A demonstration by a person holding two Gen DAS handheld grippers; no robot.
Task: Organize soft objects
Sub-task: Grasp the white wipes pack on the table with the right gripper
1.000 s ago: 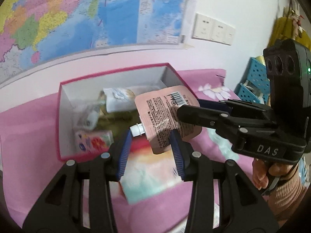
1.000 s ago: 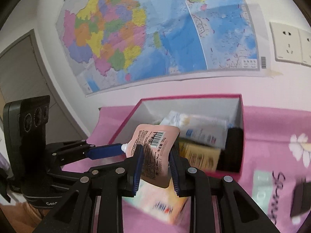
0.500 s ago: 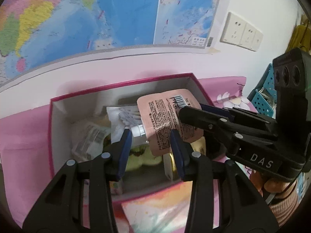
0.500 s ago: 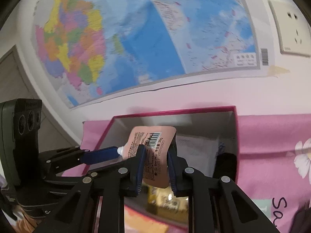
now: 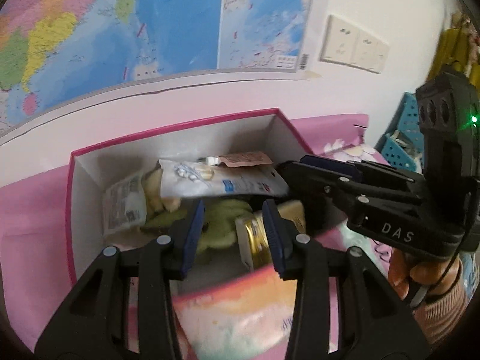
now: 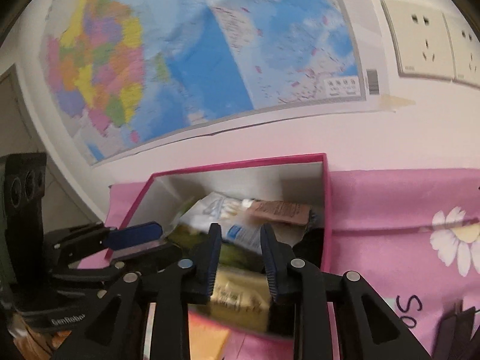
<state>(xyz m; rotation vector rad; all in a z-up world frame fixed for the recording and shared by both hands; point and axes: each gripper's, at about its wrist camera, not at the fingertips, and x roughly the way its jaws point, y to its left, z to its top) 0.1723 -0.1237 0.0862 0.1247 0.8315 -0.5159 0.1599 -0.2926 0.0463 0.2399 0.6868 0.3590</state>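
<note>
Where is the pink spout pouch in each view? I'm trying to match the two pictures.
Left wrist: pink pouch lies at the back of the box, atop a white packet, above the open left gripper.
Right wrist: pouch lies far right in the box, above the open right gripper.
Shared landmark: wall map behind the box.

From above, I see the pink box (image 5: 72, 210) open-topped, so I can pass straight down; its walls hem the sides. Packets crowd the floor: a white pouch (image 5: 216, 180) across the back, a gold packet (image 5: 255, 240) toward the right. My other gripper (image 5: 354, 192) blocks the right rim.
</note>
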